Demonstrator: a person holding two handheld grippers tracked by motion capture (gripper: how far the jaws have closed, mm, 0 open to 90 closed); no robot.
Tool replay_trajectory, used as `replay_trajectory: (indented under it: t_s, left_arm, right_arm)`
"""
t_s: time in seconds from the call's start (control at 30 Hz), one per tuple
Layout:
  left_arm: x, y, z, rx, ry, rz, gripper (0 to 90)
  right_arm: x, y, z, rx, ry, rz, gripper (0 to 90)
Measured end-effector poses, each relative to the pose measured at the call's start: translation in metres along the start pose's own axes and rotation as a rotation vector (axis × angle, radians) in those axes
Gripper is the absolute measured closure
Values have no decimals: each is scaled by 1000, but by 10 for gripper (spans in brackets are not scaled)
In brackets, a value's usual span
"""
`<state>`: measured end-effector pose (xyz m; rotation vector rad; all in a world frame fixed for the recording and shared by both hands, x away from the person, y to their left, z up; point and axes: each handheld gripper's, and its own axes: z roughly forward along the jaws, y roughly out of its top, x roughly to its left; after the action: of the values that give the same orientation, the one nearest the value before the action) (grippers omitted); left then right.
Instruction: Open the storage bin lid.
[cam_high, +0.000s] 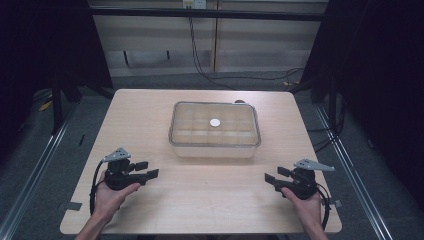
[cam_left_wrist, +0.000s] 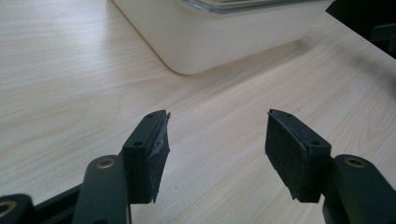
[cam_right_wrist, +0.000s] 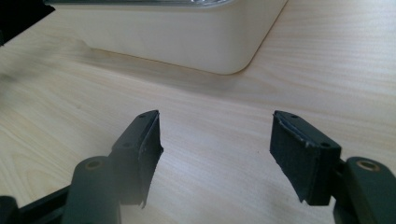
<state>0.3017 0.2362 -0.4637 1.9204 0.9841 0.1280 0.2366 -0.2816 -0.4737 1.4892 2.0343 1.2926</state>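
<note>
From the high view, one clear lidded box (cam_high: 215, 131) sits mid-table (cam_high: 150, 210) with a single white disc (cam_high: 215, 122) on its lid; the compartments beneath are hazy. The left gripper (cam_high: 148, 169) and right gripper (cam_high: 274, 176) rest well apart from it, both spread and empty. Dark curtains flank the pale wood.

In the left gripper view, the box (cam_left_wrist: 219, 28) is cut off at the top.

The right gripper view crops the box (cam_right_wrist: 177, 32) likewise.
</note>
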Motion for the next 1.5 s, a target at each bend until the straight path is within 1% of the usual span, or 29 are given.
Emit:
replay_trajectory:
  t_s: [0.03, 0.1, 0.13, 0.17, 0.2, 0.27, 0.3, 0.4, 0.43, 0.5, 0.57, 0.6, 0.63, 0.67, 0.7, 0.77, 0.8, 0.9, 0.93, 1.03, 1.13, 1.2, 1.23, 1.27, 1.3, 1.37, 1.4, 1.43, 1.5]
  left_arm:
    - [-1, 3, -1, 5, 3, 9, 398]
    - [-1, 5, -1, -1, 6, 6, 396]
    - [-2, 6, -2, -2, 4, 5, 390]
    - [-3, 8, -2, -8, -2, -2, 390]
    - [-4, 10, -3, -10, 1, 6, 381]
    - [-6, 13, -4, -4, 6, 23, 369]
    - [-6, 13, -4, -4, 6, 23, 369]
    - [-5, 22, -3, -4, 14, 29, 370]
    - [-3, 23, -3, 2, 18, 38, 374]
    - [-3, 25, -2, 2, 25, 41, 370]
    - [-3, 27, -2, 9, 19, 44, 369]
    - [-2, 30, -2, 6, 21, 48, 364]
    - [-2, 30, -2, 6, 21, 48, 363]
    - [-1, 33, -1, -5, 18, 42, 363]
    - [0, 35, -1, -2, 23, 44, 363]
    - [0, 36, -1, -2, 23, 45, 363]
    - [0, 40, -1, -10, 32, 40, 371]
    - [1, 46, 0, -22, 28, 36, 390]
    - [2, 51, 1, -22, 30, 39, 390]
    - [3, 58, 4, -28, 35, 32, 406]
    - [4, 62, 6, -38, 29, 34, 419]
    - [5, 69, 10, -38, 29, 44, 443]
    - [5, 69, 10, -38, 29, 44, 447]
    - [5, 72, 13, -23, 33, 54, 449]
    - [6, 74, 15, -23, 26, 56, 450]
    - [7, 76, 16, -24, 32, 56, 448]
    - [10, 79, 18, -10, 31, 51, 441]
    - [12, 80, 19, -12, 37, 51, 435]
    - [16, 82, 21, -21, 32, 29, 422]
  right_arm:
    - [1, 2, 0, -1, 4, -3, 338]
    - [2, 5, 0, -5, 8, -2, 339]
    - [4, 9, 1, -1, 14, -15, 342]
    - [4, 9, 1, -1, 14, -15, 342]
    - [6, 12, 3, 12, 22, -26, 342]
    - [8, 16, 6, 17, 27, -32, 343]
    - [8, 16, 6, 17, 27, -32, 343]
    - [8, 26, 10, 28, 25, -48, 342]
    - [8, 28, 11, 24, 30, -50, 342]
    - [6, 34, 12, 15, 32, -47, 342]
    - [5, 37, 12, 9, 36, -41, 342]
    - [3, 42, 12, 5, 41, -42, 342]
    - [3, 42, 12, 5, 41, -42, 342]
    - [2, 47, 12, 6, 51, -33, 339]
    - [1, 49, 12, 0, 53, -32, 339]
    - [0, 51, 12, -8, 53, -27, 338]
    - [-2, 54, 11, -15, 50, -16, 336]
    - [-5, 56, 11, -11, 51, -12, 333]
    - [-8, 59, 13, -2, 53, -5, 332]
    - [-12, 62, 17, 20, 59, 0, 332]
    - [-14, 66, 20, 22, 60, -1, 333]
    - [-14, 72, 24, 36, 57, -12, 348]
    - [-14, 72, 24, 36, 57, -12, 348]
    - [-14, 78, 26, 36, 58, -18, 369]
    - [-14, 82, 27, 36, 59, -22, 369]
    - [-14, 88, 28, 37, 68, -32, 368]
    - [-15, 90, 30, 44, 71, -28, 366]
    - [-16, 92, 32, 52, 79, -26, 363]
    - [-18, 95, 36, 64, 78, -23, 353]
